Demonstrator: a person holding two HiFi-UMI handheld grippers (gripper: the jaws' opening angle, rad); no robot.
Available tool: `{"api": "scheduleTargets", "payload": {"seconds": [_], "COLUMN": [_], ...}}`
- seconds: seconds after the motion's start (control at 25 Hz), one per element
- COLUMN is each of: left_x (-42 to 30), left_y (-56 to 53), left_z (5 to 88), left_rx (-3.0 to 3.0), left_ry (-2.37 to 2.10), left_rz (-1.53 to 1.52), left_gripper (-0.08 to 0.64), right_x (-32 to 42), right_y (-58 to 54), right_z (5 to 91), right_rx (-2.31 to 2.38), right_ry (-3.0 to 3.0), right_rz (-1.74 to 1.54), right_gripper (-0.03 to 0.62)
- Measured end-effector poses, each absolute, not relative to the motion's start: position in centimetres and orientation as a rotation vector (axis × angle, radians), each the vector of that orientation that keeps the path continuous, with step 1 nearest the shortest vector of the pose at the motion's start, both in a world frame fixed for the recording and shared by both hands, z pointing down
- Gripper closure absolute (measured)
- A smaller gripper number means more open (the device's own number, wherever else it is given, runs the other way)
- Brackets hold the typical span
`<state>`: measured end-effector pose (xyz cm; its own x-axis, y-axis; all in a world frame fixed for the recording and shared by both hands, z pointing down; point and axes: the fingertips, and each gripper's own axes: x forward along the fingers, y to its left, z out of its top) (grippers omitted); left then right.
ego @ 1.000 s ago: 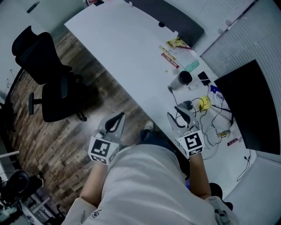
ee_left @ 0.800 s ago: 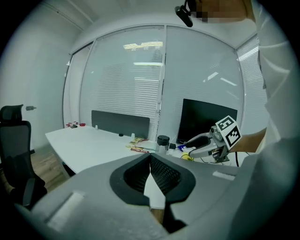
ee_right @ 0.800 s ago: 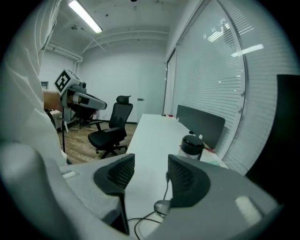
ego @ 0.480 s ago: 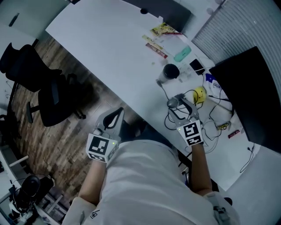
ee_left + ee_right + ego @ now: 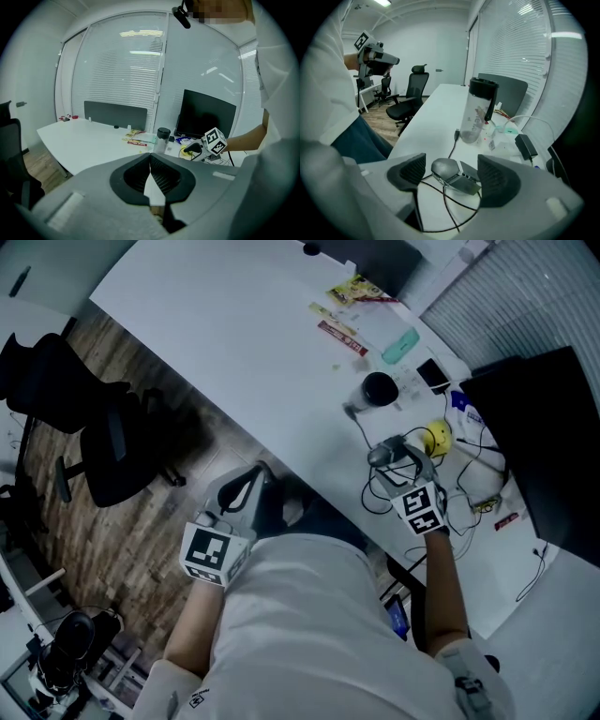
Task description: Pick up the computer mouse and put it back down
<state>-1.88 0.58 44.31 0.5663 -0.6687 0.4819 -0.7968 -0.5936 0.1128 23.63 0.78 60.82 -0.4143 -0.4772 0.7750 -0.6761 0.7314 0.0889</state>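
The grey computer mouse (image 5: 446, 169) lies on the white desk (image 5: 433, 117) with its black cable looping toward me. My right gripper (image 5: 452, 177) points steeply down over it. Its jaws are opening and stand either side of the mouse, and the pads do not press on it. In the head view the right gripper (image 5: 397, 457) reaches the mouse (image 5: 382, 454) near the desk's front edge. My left gripper (image 5: 246, 495) is shut and holds nothing, hanging off the desk (image 5: 234, 343) above the floor. In its own view the left gripper (image 5: 150, 160) faces the desk from a distance.
A clear bottle with a black lid (image 5: 478, 111) stands just behind the mouse. A yellow object (image 5: 434, 439), tangled cables (image 5: 469, 488) and a dark monitor (image 5: 544, 446) lie to the right. Snack packets (image 5: 342, 334) sit farther back. A black office chair (image 5: 89, 427) stands on the wooden floor.
My right gripper has dropped down and forward onto the desk, and its jaws have spread around the mouse. The left gripper has shifted slightly and stays shut.
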Motion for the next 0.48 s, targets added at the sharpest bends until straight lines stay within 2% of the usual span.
{"api": "scheduleTargets", "payload": {"seconds": [0.48], "left_x": [-6.1], "left_y": [-1.2], "left_z": [44.5], "left_rx": [2.455], "left_ry": [-1.249], "left_rz": [0.566], "left_gripper": [0.549], "right_x": [23.6], "right_y": [0.4], "right_z": [66.3], "right_rx": [0.473], "right_ry": [-1.9], "right_rz": [0.172], "right_gripper": [0.219]}}
